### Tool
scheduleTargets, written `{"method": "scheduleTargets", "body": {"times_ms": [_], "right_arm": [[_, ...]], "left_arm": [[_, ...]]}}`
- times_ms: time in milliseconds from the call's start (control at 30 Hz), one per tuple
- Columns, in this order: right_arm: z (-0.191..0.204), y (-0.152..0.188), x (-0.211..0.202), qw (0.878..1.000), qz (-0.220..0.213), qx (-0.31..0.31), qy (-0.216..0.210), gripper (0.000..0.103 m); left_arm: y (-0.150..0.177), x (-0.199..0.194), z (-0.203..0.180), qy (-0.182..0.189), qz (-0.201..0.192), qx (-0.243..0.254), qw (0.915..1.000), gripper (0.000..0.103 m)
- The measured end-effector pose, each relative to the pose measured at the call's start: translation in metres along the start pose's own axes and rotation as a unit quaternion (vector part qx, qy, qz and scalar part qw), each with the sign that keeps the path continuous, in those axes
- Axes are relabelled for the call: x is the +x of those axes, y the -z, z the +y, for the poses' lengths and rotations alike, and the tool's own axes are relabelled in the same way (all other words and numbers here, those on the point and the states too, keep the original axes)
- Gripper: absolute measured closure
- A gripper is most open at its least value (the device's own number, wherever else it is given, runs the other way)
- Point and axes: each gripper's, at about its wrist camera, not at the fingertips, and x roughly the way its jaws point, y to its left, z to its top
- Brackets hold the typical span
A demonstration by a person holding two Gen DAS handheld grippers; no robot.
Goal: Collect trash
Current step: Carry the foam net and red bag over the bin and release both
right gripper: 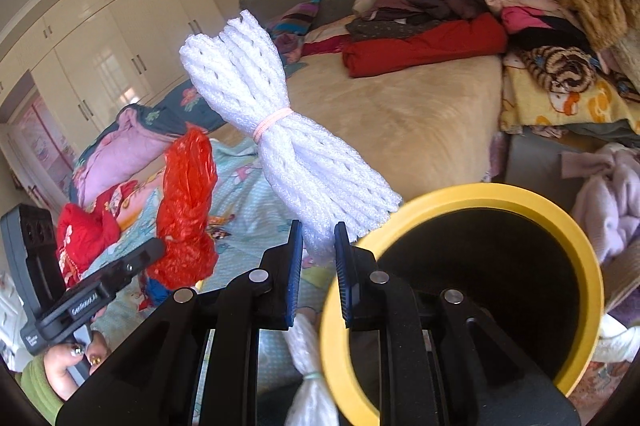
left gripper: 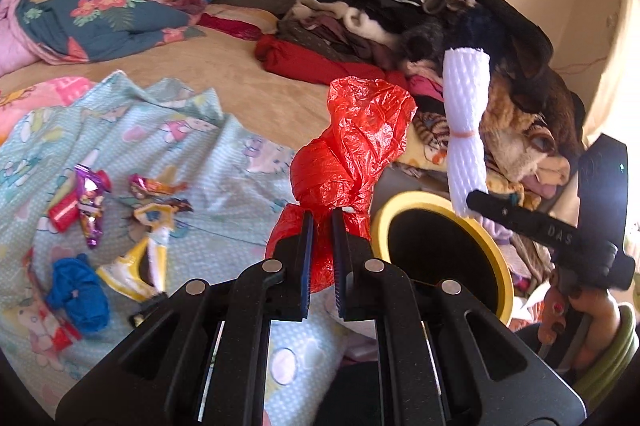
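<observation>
Two handheld grippers each carry one piece of trash beside a yellow-rimmed bin (right gripper: 460, 195) with a dark interior. The left gripper (left gripper: 322, 226) is clamped tight on the knotted lower end of a crumpled red plastic bag (left gripper: 360, 141), whose long axis rises from the pads and leans slightly right, its loose upper end pointing toward the clothes pile (left gripper: 420, 21). The right gripper (right gripper: 316, 238), jaws nearly closed, pinches a white foam-net bundle (right gripper: 280, 129) bound by a pale pink rubber band (right gripper: 272, 121); its long axis runs from the pads up and to the left, the flared free end pointing toward the wardrobe doors (right gripper: 100, 65), and a second tail tied with a greenish band hangs below the pads. Both items are held in the air, just beside the bin's rim. Readable writing: "DAS" on the right gripper's body in the left view, "GenRobot.AI" on the left gripper's body in the right view. Candy wrappers (left gripper: 92, 201) and a blue crumpled scrap (left gripper: 78, 292) lie on the patterned blanket (left gripper: 224, 161).
</observation>
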Motion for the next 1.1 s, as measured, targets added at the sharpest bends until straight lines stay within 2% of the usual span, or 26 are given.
{"method": "scheduleTargets", "body": {"times_ms": [233, 400, 733, 800, 867, 900, 933, 967, 1000, 1100], "right_arm": [[-0.028, 0.008, -0.013, 0.999, 0.003, 0.034, 0.027, 0.087], [-0.048, 0.014, -0.016, 0.997, 0.021, 0.062, 0.047, 0.087], [-0.087, 0.029, -0.007, 0.985, 0.057, 0.136, 0.086, 0.082], [-0.091, 0.031, -0.008, 0.983, 0.057, 0.148, 0.091, 0.078], [-0.097, 0.032, -0.01, 0.981, 0.055, 0.16, 0.097, 0.069], [-0.1, 0.032, -0.011, 0.98, 0.052, 0.164, 0.102, 0.061], [-0.102, 0.031, -0.012, 0.979, 0.048, 0.166, 0.106, 0.058], [-0.103, 0.031, -0.014, 0.979, 0.043, 0.168, 0.112, 0.057], [-0.104, 0.03, -0.015, 0.978, 0.038, 0.168, 0.114, 0.054], [-0.104, 0.027, -0.018, 0.98, 0.025, 0.164, 0.113, 0.045]], "left_arm": [[0.014, 0.012, -0.024, 0.02, 0.022, 0.021, 0.9993, 0.098], [0.021, 0.021, -0.041, 0.035, 0.036, 0.037, 0.9981, 0.098], [0.033, 0.045, -0.077, 0.053, 0.073, 0.074, 0.9932, 0.098], [0.035, 0.053, -0.082, 0.058, 0.084, 0.076, 0.9918, 0.098], [0.036, 0.059, -0.087, 0.062, 0.091, 0.079, 0.9908, 0.098], [0.037, 0.062, -0.09, 0.067, 0.093, 0.08, 0.9902, 0.097], [0.038, 0.065, -0.093, 0.073, 0.095, 0.082, 0.9894, 0.094], [0.038, 0.068, -0.095, 0.075, 0.097, 0.085, 0.9888, 0.083], [0.039, 0.069, -0.096, 0.073, 0.096, 0.086, 0.989, 0.063], [0.038, 0.069, -0.09, 0.072, 0.086, 0.07, 0.9912, 0.041]]}}
